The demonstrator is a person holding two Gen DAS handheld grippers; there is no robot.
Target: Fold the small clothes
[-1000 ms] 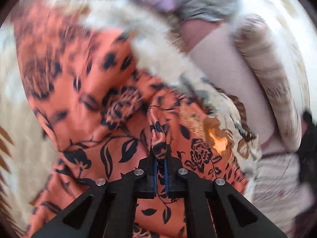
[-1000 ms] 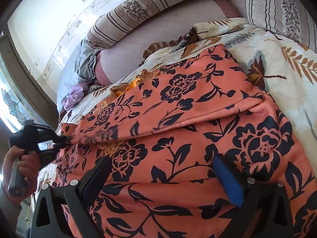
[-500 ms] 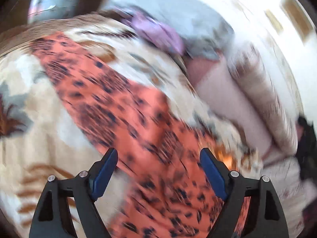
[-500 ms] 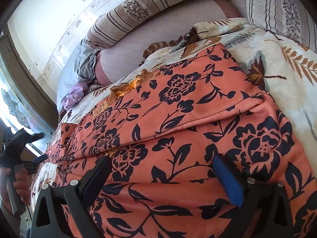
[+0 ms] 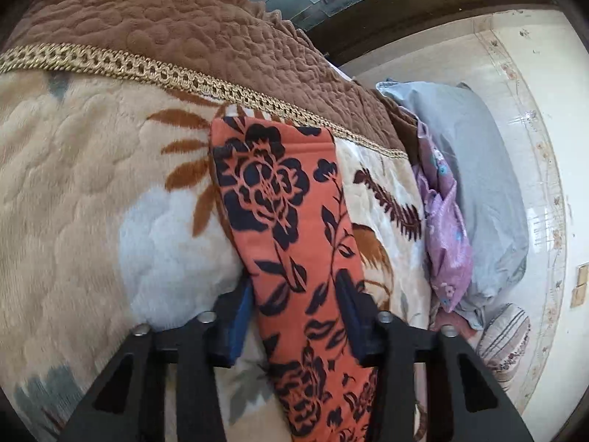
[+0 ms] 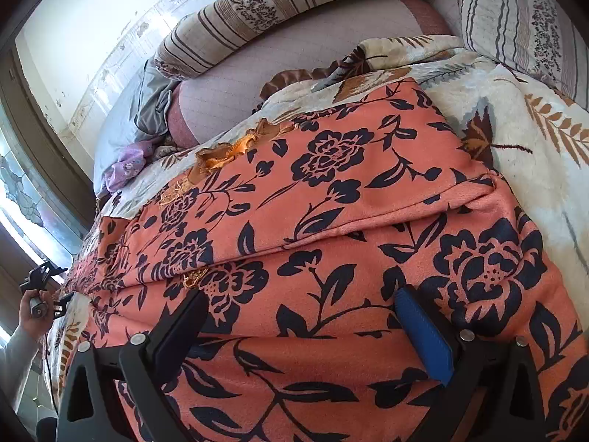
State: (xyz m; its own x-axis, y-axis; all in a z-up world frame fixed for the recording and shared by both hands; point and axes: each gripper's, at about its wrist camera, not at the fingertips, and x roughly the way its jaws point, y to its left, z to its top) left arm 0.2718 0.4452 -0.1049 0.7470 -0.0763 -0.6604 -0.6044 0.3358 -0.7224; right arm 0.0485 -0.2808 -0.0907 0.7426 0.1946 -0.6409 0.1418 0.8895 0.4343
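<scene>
Left wrist view: the left claw (image 5: 294, 326) is closing, its blue pads on either side of a narrow strip of the orange floral garment (image 5: 291, 228), and whether they press the cloth yet is not clear. That strip runs away from the claw up to a hemmed end lying on the plush leaf-print blanket (image 5: 92, 191), just short of the blanket's gold braid and brown quilted border (image 5: 176, 25). Off to the side lie a crumpled lilac floral cloth (image 5: 445, 228) and a grey pillow (image 5: 489, 184).

Right wrist view: the right claw (image 6: 305, 328) stands wide open over the broad part of the same garment (image 6: 331, 221), gripping nothing; one layer already lies folded over across the upper half, its edge running slantwise. Beyond are a striped bolster (image 6: 257, 14) and the wall. At the far left edge a hand (image 6: 35, 307) holds the other claw at the garment's end.

By the look of it, the step in hand is taking up the loose end for another fold. Next, that end should be pinched firmly and carried over the body, edges matched, while the right claw holds the bulk flat.

No containers are in view.
</scene>
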